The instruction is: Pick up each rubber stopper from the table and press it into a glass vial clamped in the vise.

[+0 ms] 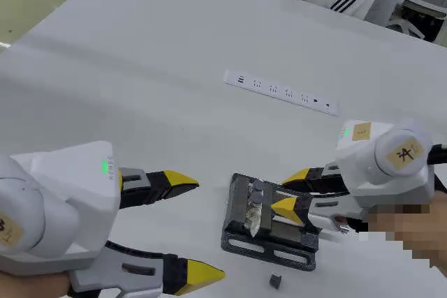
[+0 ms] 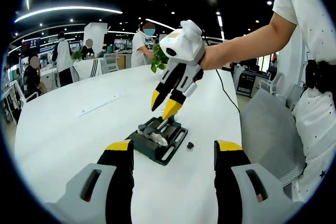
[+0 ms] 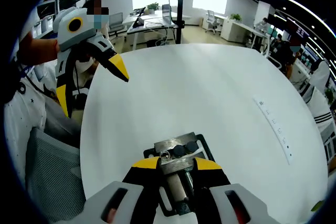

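The table (image 1: 174, 47) is white and broad, and the work sits at its near edge. The left gripper (image 1: 198, 228) hangs low at the near left, its jaws spread wide with nothing between them. The right gripper (image 1: 291, 191) reaches in from the right, its tips poised just above the vise (image 1: 300, 250). Its jaws stand a little apart, and I see nothing held in them.

The vise lies between the two grippers. Its slot holds a vial (image 1: 253, 221), and in the right gripper view dark plugs sit at the far end of the slot.

One loose stopper (image 1: 275, 281) lies on the table just beside the near side of the vise, clear of it. In the left gripper view it sits ahead and slightly right of the midline between the jaws. It lies below and behind the right gripper's tips. I judge the left gripper better placed: it is empty, open, and already aimed that way. The stopper is too small to tell which end is up.
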Motion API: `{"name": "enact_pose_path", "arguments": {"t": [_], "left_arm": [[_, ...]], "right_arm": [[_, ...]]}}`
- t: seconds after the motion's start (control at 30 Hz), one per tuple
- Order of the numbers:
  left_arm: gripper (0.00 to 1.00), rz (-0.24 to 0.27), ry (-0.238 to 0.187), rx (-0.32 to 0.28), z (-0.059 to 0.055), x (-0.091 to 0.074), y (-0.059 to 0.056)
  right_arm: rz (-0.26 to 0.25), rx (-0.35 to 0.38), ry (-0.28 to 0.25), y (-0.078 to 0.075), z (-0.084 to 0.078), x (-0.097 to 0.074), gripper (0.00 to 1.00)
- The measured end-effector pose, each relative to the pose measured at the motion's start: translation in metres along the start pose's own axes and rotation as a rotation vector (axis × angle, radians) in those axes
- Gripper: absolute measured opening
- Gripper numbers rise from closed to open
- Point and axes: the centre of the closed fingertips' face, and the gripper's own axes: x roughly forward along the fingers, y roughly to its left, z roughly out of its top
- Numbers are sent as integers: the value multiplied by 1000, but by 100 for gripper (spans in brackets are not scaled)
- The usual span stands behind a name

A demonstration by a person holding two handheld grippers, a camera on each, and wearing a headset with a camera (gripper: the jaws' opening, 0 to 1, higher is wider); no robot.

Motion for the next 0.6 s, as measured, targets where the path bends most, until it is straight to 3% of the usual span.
{"name": "enact_pose_path", "arguments": {"t": [0.3, 0.6], "left_arm": [[58, -16, 36, 33, -1, 4, -2], [56, -48, 75, 70, -5, 16, -5]], "right_arm": [[-6, 41, -68, 4, -4, -19, 29], [-15, 74, -108, 8, -25, -41, 37]]}}
